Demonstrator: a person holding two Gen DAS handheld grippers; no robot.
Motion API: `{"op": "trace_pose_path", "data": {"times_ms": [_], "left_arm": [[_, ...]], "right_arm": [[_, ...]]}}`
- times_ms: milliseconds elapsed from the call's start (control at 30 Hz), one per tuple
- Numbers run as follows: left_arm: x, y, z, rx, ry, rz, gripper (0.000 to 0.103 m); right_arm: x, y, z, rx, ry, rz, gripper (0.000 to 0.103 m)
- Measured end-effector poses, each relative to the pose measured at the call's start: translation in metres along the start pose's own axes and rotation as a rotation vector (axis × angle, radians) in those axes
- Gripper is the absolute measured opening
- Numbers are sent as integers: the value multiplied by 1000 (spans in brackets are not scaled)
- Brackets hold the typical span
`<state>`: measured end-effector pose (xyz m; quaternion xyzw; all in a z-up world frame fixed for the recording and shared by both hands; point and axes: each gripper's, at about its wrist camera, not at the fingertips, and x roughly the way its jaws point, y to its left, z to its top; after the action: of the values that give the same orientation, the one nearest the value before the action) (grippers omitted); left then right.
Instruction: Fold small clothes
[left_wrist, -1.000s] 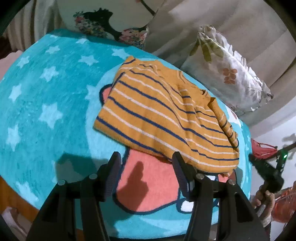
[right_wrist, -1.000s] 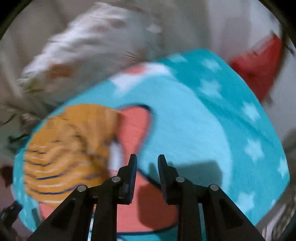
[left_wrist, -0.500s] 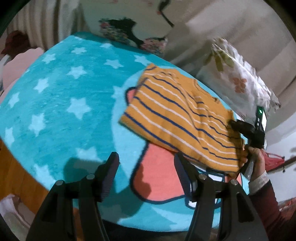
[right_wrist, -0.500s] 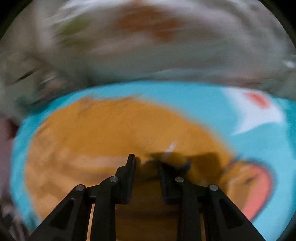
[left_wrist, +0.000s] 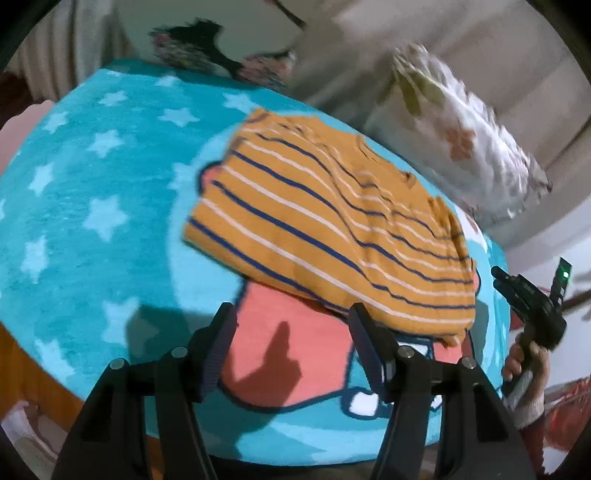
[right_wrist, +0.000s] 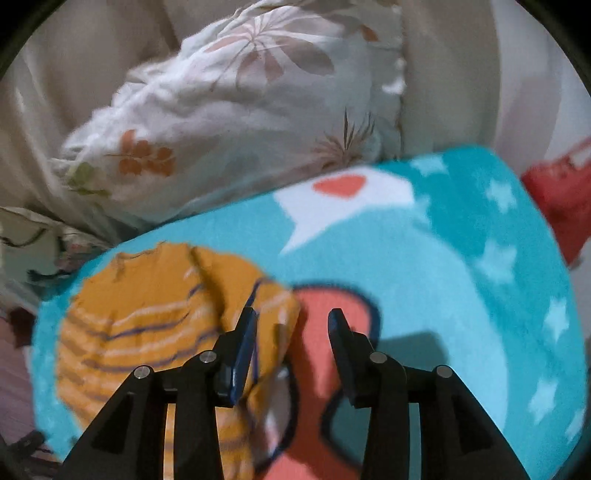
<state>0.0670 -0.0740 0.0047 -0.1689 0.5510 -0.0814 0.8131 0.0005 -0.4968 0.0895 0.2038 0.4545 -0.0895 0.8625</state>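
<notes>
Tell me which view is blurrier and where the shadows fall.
Right wrist view is blurrier: the shirt smears. Left wrist view is sharper on the shirt, with the pillow streaked. In both, gripper shadows fall on the blanket.

Small shirt (left_wrist: 325, 236) — mustard-orange knit with thin navy and white stripes — lying folded into a compact, roughly rectangular bundle, stripes running along its length. It rests flat on a teal star-patterned blanket (left_wrist: 92, 192), partly covering the blanket's pink cartoon figure; its edges are slightly rumpled — one corner (right_wrist: 266, 302) blurred in the right wrist view.
</notes>
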Motion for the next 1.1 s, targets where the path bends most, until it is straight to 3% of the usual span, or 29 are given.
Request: {"op": "trace_pose_path", "data": {"times_ms": [233, 367, 467, 633, 733, 933, 1000, 1100], "left_arm": [[14, -26, -10, 55, 45, -5, 62], [6, -12, -15, 29, 42, 30, 63], [1, 9, -14, -26, 22, 34, 71], [17, 43, 4, -112, 31, -54, 72], [29, 55, 21, -106, 32, -89, 72], [50, 81, 73, 14, 5, -98, 76], [63, 88, 96, 63, 40, -111, 76], [85, 91, 122, 127, 92, -187, 82]], "right_arm": [[8, 53, -59, -73, 110, 200, 44], [14, 73, -85, -64, 187, 333, 44], [23, 82, -103, -58, 252, 404, 48], [39, 86, -129, 23, 342, 412, 50], [44, 88, -137, 68, 365, 385, 54], [45, 106, -155, 147, 340, 313, 60], [46, 120, -156, 167, 336, 312, 60], [53, 140, -158, 183, 317, 297, 60]]}}
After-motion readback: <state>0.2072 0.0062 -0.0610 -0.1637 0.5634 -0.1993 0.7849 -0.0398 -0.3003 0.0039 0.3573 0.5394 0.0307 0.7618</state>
